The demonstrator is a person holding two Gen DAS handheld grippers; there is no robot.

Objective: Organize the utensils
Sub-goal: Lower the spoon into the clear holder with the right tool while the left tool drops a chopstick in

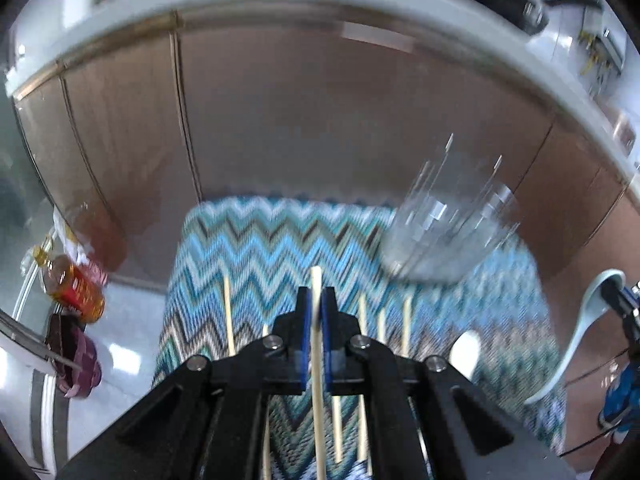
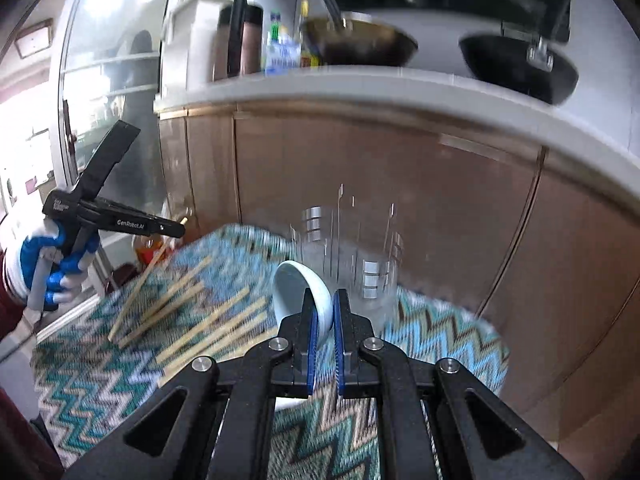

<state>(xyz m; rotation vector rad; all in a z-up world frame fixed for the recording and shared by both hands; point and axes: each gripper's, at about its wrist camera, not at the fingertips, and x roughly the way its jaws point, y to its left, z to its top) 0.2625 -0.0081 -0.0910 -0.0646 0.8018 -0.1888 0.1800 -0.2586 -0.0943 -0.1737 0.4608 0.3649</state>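
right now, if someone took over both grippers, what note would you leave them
Left gripper: shut on one chopstick, lifted off the mat.
Right gripper: shut on the white spoon, also lifted.
Clear holder: stands at the far side of the zigzag mat; through the blur, nothing shows inside it.
Loose chopsticks: several lie on the mat, left of the holder.
Done: one chopstick and the spoon picked up.
Left: likely drop both into the holder, then collect the remaining chopsticks. A second white spoon seems to lie on the mat.
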